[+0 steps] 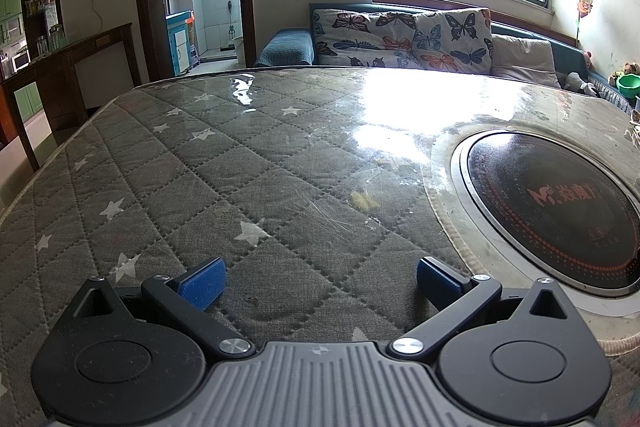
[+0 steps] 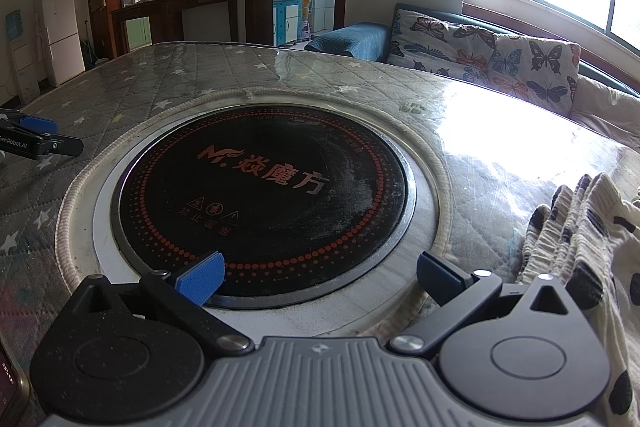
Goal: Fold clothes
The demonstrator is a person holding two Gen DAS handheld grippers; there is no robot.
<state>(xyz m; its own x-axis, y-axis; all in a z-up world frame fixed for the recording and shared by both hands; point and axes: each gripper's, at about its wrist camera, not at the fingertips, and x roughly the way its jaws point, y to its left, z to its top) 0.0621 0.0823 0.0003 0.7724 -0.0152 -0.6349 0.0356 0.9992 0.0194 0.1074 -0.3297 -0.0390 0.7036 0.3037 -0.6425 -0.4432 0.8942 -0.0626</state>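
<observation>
A cream garment with dark spots (image 2: 584, 247) lies crumpled at the right edge of the table in the right wrist view, just right of my right gripper (image 2: 320, 279). That gripper is open, empty, and hovers over the near rim of the round black hotplate (image 2: 264, 187). My left gripper (image 1: 320, 281) is also open and empty, low over the grey star-quilted table cover (image 1: 240, 167), left of the hotplate (image 1: 560, 207). The left gripper (image 2: 36, 139) shows at the far left of the right wrist view. No clothing appears in the left wrist view.
The table cover lies under a glossy clear sheet with glare. Behind the table stands a sofa with butterfly cushions (image 1: 400, 39) and a blue armrest (image 1: 284, 47). A dark wooden console (image 1: 72, 67) is at the left, a white fridge (image 2: 60, 31) further off.
</observation>
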